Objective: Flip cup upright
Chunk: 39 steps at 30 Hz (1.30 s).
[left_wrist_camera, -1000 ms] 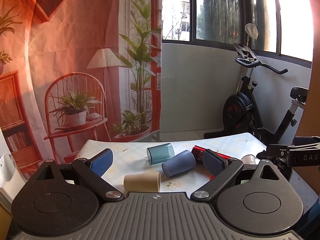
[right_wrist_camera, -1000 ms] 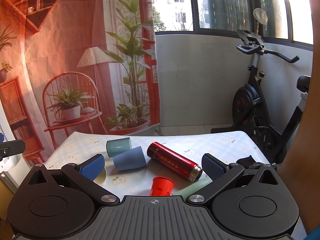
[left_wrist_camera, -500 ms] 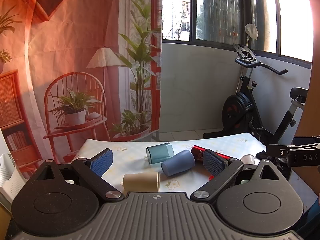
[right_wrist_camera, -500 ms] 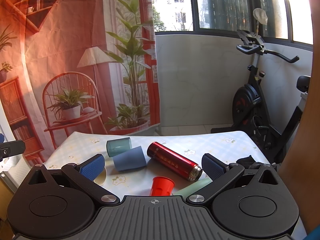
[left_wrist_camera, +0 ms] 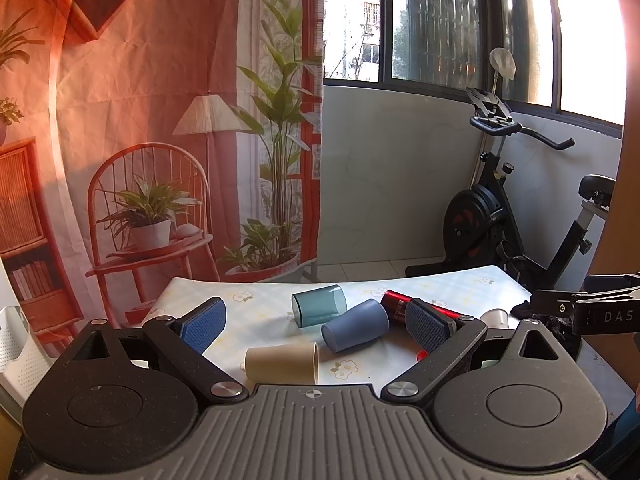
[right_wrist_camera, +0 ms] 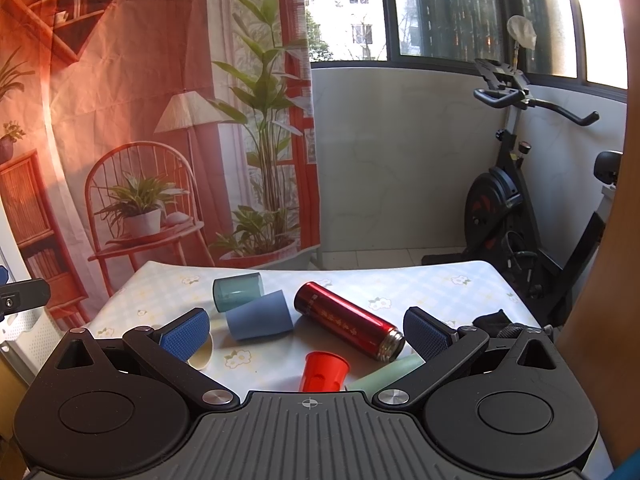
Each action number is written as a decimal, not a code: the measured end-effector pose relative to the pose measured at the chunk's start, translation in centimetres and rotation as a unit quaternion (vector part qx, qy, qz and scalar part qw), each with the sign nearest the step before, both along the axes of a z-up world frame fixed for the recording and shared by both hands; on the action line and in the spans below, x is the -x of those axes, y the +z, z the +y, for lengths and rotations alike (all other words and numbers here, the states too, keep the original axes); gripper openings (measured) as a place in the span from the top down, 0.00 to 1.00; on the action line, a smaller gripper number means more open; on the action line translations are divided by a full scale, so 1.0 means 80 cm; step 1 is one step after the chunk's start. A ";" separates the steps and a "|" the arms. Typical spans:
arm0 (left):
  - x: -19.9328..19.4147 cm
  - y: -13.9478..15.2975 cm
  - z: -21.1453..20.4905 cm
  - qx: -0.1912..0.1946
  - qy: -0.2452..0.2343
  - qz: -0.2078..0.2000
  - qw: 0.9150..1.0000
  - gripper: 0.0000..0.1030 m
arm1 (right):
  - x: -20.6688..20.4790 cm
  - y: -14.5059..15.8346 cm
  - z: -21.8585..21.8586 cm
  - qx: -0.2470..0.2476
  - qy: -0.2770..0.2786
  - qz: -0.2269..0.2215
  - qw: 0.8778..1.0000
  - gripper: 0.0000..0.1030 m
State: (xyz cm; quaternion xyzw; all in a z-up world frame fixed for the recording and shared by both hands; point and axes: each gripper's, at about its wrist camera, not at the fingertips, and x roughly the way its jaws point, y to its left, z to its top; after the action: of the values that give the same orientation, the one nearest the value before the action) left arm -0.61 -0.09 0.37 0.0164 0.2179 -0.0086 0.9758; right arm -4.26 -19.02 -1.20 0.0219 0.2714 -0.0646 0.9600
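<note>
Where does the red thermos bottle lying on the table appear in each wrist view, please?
Left wrist: red thermos bottle right of centre, mostly hidden behind the left gripper's right finger.
Right wrist: red thermos bottle in full view at centre, lying diagonally.
Shared landmark: the blue cup lying just left of it.
</note>
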 end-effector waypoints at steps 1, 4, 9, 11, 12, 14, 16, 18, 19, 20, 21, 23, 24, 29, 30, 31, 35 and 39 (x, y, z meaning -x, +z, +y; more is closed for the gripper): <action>0.000 0.000 0.000 0.000 0.000 0.000 1.000 0.05 | 0.000 -0.001 0.000 0.000 0.000 0.000 1.000 0.00; 0.000 -0.001 -0.001 0.001 0.000 0.002 1.000 0.05 | -0.002 -0.002 0.000 0.000 -0.001 0.002 1.000 0.00; -0.007 -0.005 -0.001 0.002 -0.001 0.007 1.000 0.05 | -0.009 -0.007 -0.002 -0.002 -0.003 0.004 1.000 0.00; -0.011 -0.006 0.001 -0.001 -0.004 0.009 1.000 0.05 | -0.012 -0.010 -0.005 -0.009 -0.003 0.004 1.000 0.00; -0.014 -0.007 0.002 -0.004 -0.006 0.010 1.000 0.05 | -0.015 -0.011 -0.006 -0.013 -0.005 0.005 1.000 0.00; -0.021 -0.010 0.006 -0.007 -0.011 0.013 1.000 0.05 | -0.021 -0.017 -0.009 -0.020 -0.008 0.005 1.000 0.00; -0.031 -0.013 0.013 -0.010 -0.016 0.021 1.000 0.05 | -0.029 -0.025 -0.014 -0.024 -0.015 0.007 1.000 0.00; -0.044 -0.016 0.021 -0.012 -0.019 0.027 0.999 0.05 | -0.042 -0.035 -0.019 -0.023 -0.023 0.012 0.999 0.00; -0.051 -0.018 0.028 -0.015 -0.018 0.026 0.999 0.05 | -0.049 -0.041 -0.022 -0.022 -0.027 0.014 0.999 0.00; -0.059 -0.020 0.032 -0.020 -0.015 0.024 0.999 0.05 | -0.056 -0.048 -0.024 -0.020 -0.031 0.017 0.999 0.00; -0.067 -0.023 0.036 -0.027 -0.012 0.022 0.999 0.05 | -0.063 -0.053 -0.026 -0.021 -0.033 0.020 0.999 0.00; -0.087 -0.029 0.046 -0.033 -0.007 0.027 0.999 0.05 | -0.077 -0.064 -0.029 -0.022 -0.036 0.025 0.999 0.00; -0.101 -0.033 0.054 -0.030 -0.010 0.034 0.999 0.05 | -0.085 -0.070 -0.032 -0.024 -0.040 0.028 0.999 0.00; -0.166 -0.054 0.074 -0.031 -0.030 0.060 0.997 0.06 | -0.116 -0.093 -0.045 -0.042 -0.055 0.038 0.997 0.00; -0.180 -0.059 0.076 -0.032 -0.033 0.067 0.997 0.06 | -0.122 -0.097 -0.048 -0.045 -0.058 0.041 0.996 0.00; -0.194 -0.064 0.079 -0.031 -0.034 0.074 0.996 0.06 | -0.128 -0.100 -0.052 -0.048 -0.061 0.044 0.996 0.00; -0.242 -0.087 0.083 -0.026 -0.059 0.087 0.994 0.12 | -0.150 -0.115 -0.065 -0.050 -0.073 0.052 0.995 0.00; -0.296 -0.122 0.073 -0.040 -0.104 0.091 0.990 0.15 | -0.168 -0.127 -0.077 -0.057 -0.086 0.061 0.993 0.00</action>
State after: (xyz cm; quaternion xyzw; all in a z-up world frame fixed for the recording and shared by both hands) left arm 23.05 5.78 -9.42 0.0774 0.3033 -0.1029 0.9442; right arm 9.16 -25.17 -11.37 0.0955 0.3302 -0.1330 0.9296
